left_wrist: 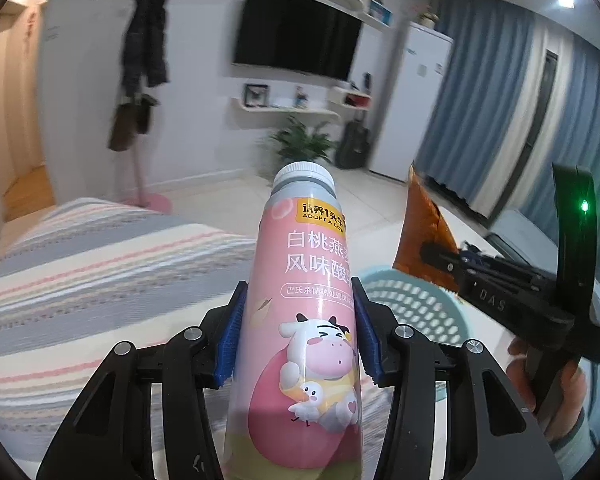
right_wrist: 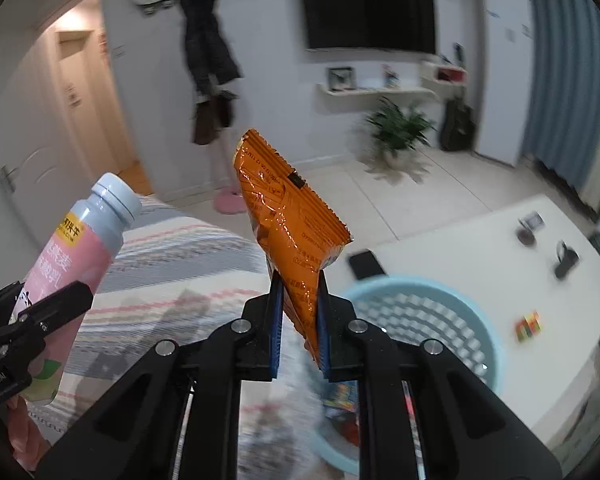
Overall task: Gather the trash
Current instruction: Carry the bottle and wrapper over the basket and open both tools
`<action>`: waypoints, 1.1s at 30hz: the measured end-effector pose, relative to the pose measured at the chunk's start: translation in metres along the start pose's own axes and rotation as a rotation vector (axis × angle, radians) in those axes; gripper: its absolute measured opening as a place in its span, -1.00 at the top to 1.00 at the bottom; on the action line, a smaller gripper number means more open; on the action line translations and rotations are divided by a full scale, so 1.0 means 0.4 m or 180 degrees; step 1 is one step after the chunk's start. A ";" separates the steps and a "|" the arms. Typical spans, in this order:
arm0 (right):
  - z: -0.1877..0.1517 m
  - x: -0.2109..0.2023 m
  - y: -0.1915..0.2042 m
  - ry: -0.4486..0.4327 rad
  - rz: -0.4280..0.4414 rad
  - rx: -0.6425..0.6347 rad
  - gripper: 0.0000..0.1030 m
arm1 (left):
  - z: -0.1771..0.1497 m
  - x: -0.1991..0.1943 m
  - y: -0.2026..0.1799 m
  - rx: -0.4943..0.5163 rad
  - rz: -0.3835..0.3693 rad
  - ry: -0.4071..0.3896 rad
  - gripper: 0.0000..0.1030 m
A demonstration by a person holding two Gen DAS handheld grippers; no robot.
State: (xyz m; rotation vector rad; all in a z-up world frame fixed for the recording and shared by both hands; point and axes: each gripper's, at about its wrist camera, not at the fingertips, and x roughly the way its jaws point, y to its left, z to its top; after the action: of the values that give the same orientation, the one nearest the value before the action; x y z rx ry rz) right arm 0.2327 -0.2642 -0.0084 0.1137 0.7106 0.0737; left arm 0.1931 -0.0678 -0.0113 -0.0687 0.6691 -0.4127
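Bottle (left_wrist: 300, 320) fills the centre of the left wrist view, a pink yoghurt drink with a cartoon cow and a pale grey cap, standing nearly upright and leaning slightly right. The left gripper (left_wrist: 298, 334) is clamped on it, both blue pads (left_wrist: 231, 344) pressed against its sides at mid-height. Behind it to the left lies a striped bed (left_wrist: 80, 280). At right of the bottle, a pale blue basket (left_wrist: 408, 308) with a perforated wall shows partly behind the claw. Further right, the right gripper (left_wrist: 436, 258) reaches in from the frame's right edge, pinching an orange wrapper (left_wrist: 424, 224) that sticks up above the basket; a hand (left_wrist: 548, 384) grips its handle at lower right. A TV (left_wrist: 296, 24) hangs on the wall at top centre. In the right wrist view, the right gripper (right_wrist: 300, 322) is closed on the lower end of the wrapper (right_wrist: 288, 216), which rises crinkled to the middle of the frame. The basket (right_wrist: 488, 344) sits at lower right, its rim just right of the claw, with some blurred colourful items inside. At left, the bottle (right_wrist: 76, 256) tilts right, held by the left gripper (right_wrist: 32, 320) entering from the left edge, over the bed (right_wrist: 172, 264). A white table (right_wrist: 480, 248) lies at right behind the basket, carrying a phone (right_wrist: 366, 264) and a small colourful cube (right_wrist: 529, 326).
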 end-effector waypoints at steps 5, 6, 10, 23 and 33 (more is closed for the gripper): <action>-0.053 0.025 -0.159 0.0185 -0.0176 0.0329 0.76 | -0.004 0.106 -0.109 0.0078 -0.0233 0.0224 0.09; -0.065 0.035 -0.184 0.0226 -0.0201 0.0386 0.76 | -0.005 0.125 -0.122 0.0095 -0.0260 0.0267 0.09; -0.133 0.063 -0.256 0.0389 -0.0285 0.0583 0.76 | -0.018 0.210 -0.154 0.0103 -0.0381 0.0463 0.09; -0.245 0.136 -0.365 0.0739 -0.0416 0.0886 -0.08 | -0.094 0.374 -0.206 -0.0043 -0.0659 0.0989 -0.24; -0.251 0.092 -0.363 0.0662 -0.0322 0.0959 -0.11 | -0.091 0.319 -0.207 0.0008 -0.0649 0.0845 -0.32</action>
State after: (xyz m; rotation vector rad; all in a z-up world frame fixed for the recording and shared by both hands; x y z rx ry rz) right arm 0.1989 -0.3961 -0.1263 0.3620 0.9313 -0.1208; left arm 0.2317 -0.1911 -0.0991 -0.0808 0.9273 -0.6257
